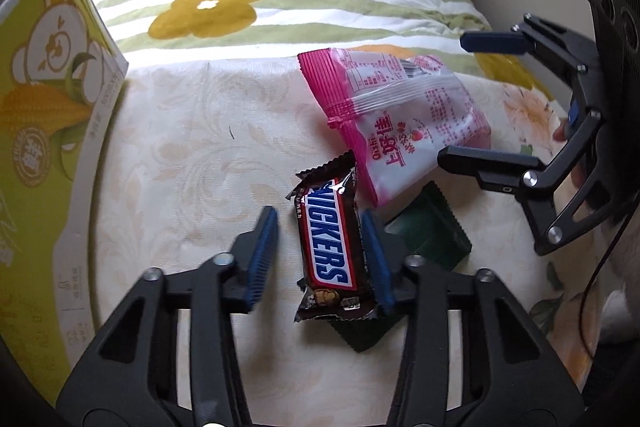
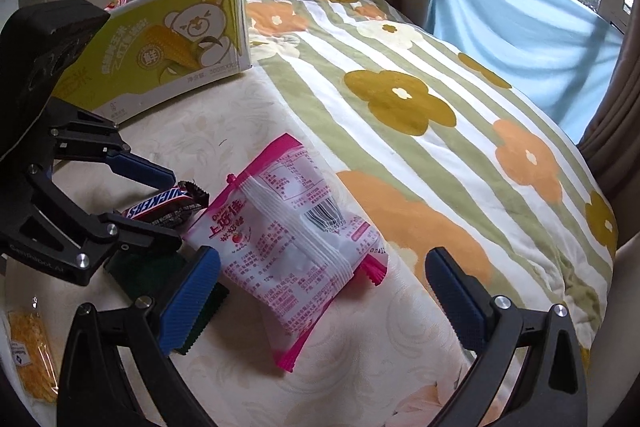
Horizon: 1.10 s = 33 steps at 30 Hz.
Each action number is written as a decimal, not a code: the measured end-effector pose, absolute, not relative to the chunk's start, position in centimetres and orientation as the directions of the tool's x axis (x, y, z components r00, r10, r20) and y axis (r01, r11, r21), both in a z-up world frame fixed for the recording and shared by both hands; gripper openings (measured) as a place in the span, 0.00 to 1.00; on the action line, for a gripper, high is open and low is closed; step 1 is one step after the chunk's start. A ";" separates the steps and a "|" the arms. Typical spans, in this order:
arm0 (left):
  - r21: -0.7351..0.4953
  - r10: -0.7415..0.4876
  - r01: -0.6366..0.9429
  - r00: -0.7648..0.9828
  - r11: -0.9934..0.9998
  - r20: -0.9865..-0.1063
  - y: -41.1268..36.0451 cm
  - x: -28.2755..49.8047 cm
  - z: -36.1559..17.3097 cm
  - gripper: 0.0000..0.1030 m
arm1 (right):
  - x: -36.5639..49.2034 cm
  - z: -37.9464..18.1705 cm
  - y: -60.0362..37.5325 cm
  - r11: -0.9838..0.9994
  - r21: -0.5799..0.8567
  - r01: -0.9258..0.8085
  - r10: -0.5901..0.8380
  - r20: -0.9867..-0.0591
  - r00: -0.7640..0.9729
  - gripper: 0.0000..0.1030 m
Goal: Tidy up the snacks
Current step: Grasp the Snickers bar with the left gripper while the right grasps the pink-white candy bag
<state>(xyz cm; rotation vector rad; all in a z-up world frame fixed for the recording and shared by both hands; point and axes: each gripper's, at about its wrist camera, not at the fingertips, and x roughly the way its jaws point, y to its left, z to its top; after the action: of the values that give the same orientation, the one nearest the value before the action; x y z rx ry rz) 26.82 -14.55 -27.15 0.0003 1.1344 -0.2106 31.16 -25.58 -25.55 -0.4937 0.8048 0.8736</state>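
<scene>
Left gripper brackets the Snickers bar, one pad touching, the other apart, no clamp seen. Bar overlaps the green packet and nudges the pink pouch; I risk dragging both. Right gripper gapes beside the bar, over the pouch.

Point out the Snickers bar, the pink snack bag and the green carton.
Snickers bar (image 1: 334, 247): left wrist view, on the blue logo.
Pink snack bag (image 2: 296, 227): right wrist view, on its printed back.
Green carton (image 2: 168, 43): right wrist view, on the side showing the bear.
</scene>
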 end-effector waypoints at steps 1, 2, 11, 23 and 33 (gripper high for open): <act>-0.086 -0.150 0.172 0.403 0.981 -0.903 -14.6 26.8 -27.1 0.25 | 31.2 -25.6 -25.5 0.548 -0.067 -0.834 0.481 -0.791 0.379 0.99; -0.075 -0.144 0.183 0.400 0.980 -0.905 -14.7 26.9 -27.1 0.25 | 31.2 -25.6 -25.4 0.536 -0.066 -0.842 0.482 -0.794 0.369 0.99; -0.132 -0.167 0.118 0.385 0.984 -0.908 -12.5 27.2 -26.5 0.25 | 31.7 -26.3 -23.9 0.430 -0.062 -0.901 0.486 -0.825 0.288 0.99; -0.149 -0.170 0.084 0.401 0.985 -0.900 -11.2 26.6 -25.6 0.25 | 32.9 -28.3 -21.4 0.293 -0.016 -0.956 0.457 -0.876 0.155 0.92; -0.155 -0.175 0.081 0.421 0.985 -0.890 -11.0 26.3 -24.0 0.25 | 33.1 -27.0 -22.4 0.400 0.010 -0.916 0.482 -0.853 0.201 0.49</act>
<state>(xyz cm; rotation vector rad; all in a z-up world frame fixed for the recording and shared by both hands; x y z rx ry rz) 26.33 -10.98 -24.04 -0.0928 1.1249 -0.1605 33.10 -22.38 -26.97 -0.5820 0.9062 1.0571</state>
